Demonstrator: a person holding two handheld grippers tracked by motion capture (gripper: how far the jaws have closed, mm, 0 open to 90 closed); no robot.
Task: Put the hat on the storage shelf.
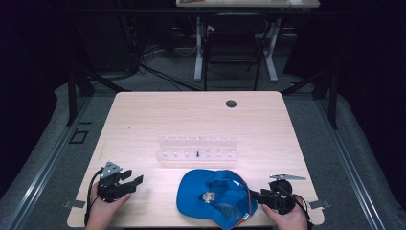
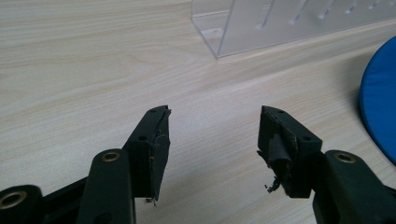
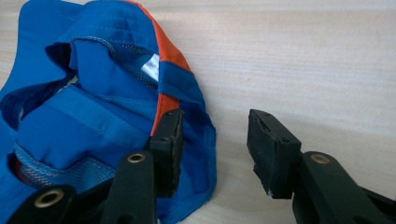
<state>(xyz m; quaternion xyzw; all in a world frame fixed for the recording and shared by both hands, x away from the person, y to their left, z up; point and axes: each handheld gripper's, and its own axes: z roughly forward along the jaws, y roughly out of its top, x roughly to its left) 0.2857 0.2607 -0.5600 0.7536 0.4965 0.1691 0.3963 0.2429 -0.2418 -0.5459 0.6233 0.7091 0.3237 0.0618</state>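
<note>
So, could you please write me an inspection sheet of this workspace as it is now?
Surface: light wooden table, with a dark round grommet.
Job's things: blue cap lying inside-up near the front edge, with orange trim.
Clutter: clear acrylic rack behind the cap.
Grippers: left hand-held gripper open over bare wood; right hand-held gripper open, one jaw over the cap's edge, nothing pinched.
Cables: black cable loops from the left gripper; loose cables on the floor behind.
Surroundings: dark room, grey floor, another desk's legs behind.
</note>
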